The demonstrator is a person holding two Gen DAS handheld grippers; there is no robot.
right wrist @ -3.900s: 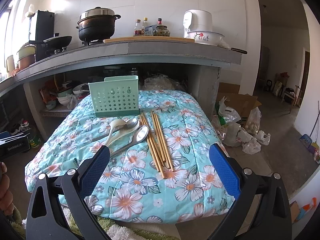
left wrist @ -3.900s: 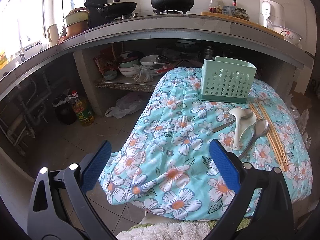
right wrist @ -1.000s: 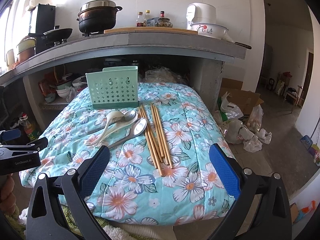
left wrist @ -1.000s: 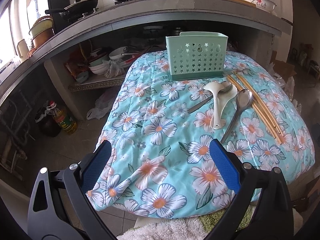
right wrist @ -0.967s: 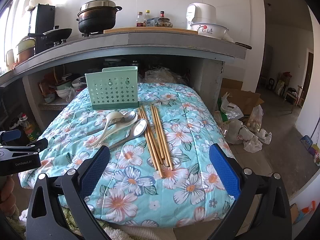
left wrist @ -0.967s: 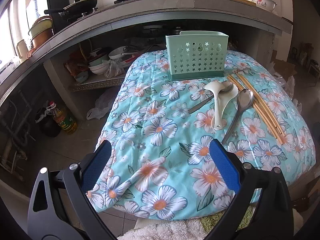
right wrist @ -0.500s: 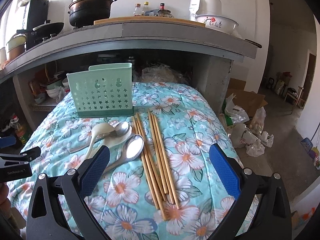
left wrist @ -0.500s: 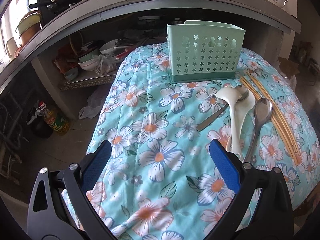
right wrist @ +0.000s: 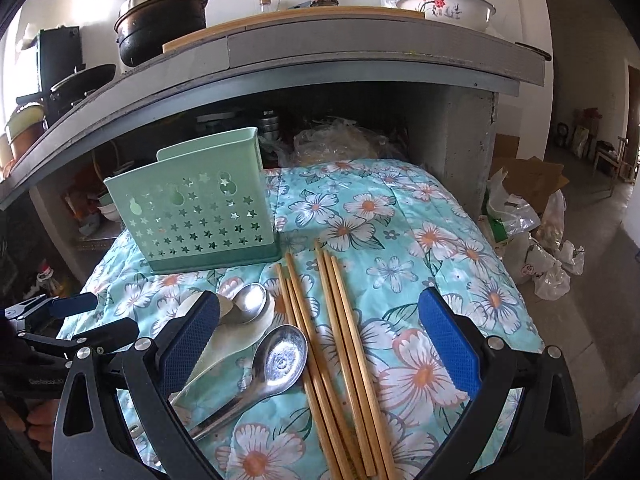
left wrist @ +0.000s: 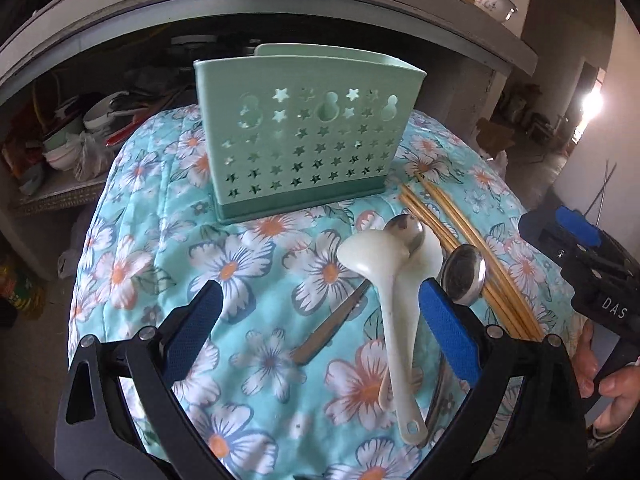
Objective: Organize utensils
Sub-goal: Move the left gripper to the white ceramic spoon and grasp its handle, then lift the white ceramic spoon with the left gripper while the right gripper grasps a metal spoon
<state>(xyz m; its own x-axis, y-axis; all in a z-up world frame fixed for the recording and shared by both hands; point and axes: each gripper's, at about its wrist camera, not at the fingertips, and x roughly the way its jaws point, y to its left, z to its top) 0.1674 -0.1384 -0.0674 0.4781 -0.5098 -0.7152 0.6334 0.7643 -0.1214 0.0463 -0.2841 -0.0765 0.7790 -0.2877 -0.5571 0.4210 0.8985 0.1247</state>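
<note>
Both grippers — left gripper (left wrist: 320,320), right gripper (right wrist: 320,336) — spread wide, empty; steel spoon's (right wrist: 280,360) handle unobstructed only in right view.

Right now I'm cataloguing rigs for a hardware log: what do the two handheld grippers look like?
Both match: the left gripper and right gripper have black angular frames with silver screws and blue textured pads. White lettering marks the bodies, "DAS" on the right one. A bare hand holds it.

The right tongs (left wrist: 582,256) carry white letters "DAS"; printing on the left tongs (right wrist: 60,320) is too blurred to read.
</note>
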